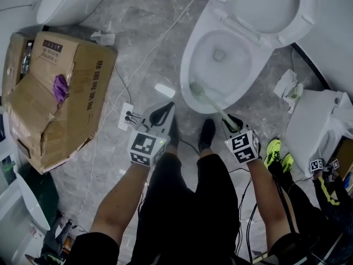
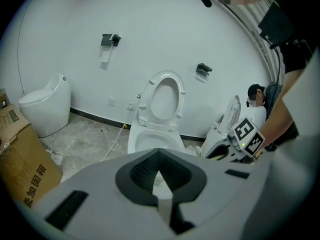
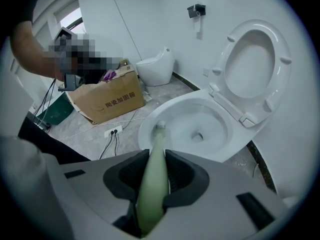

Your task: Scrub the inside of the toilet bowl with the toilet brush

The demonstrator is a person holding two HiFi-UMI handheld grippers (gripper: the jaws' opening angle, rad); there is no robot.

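Just ahead of the right gripper (image 1: 233,125), which is clamped on the pale green handle of the toilet brush (image 1: 212,102), the brush head sits at the near inner edge of the toilet bowl (image 1: 188,65). The drain hole lies farther ahead, at the middle of the basin. Beyond the bowl the seat (image 1: 308,7) stands raised against the white wall, so the basin is open from above. To the left of that gripper, the left gripper (image 1: 162,114) hangs with its jaws closed together on nothing, just short of the bowl's outer wall and near a small white piece on the grey floor (image 1: 143,32). Close to its left lies a power strip (image 1: 128,117) with two plugs in it, and a white cable runs from there across the floor ahead. Farther left, an open cardboard box (image 1: 71,81) has a purple item (image 1: 59,87) lying in it, and a second toilet (image 1: 71,1) stands beyond the box. To the right of the right gripper are crumpled paper (image 1: 289,84), another white toilet (image 1: 314,126) and a second person's yellow-green shoes (image 1: 276,150), which narrow that side.
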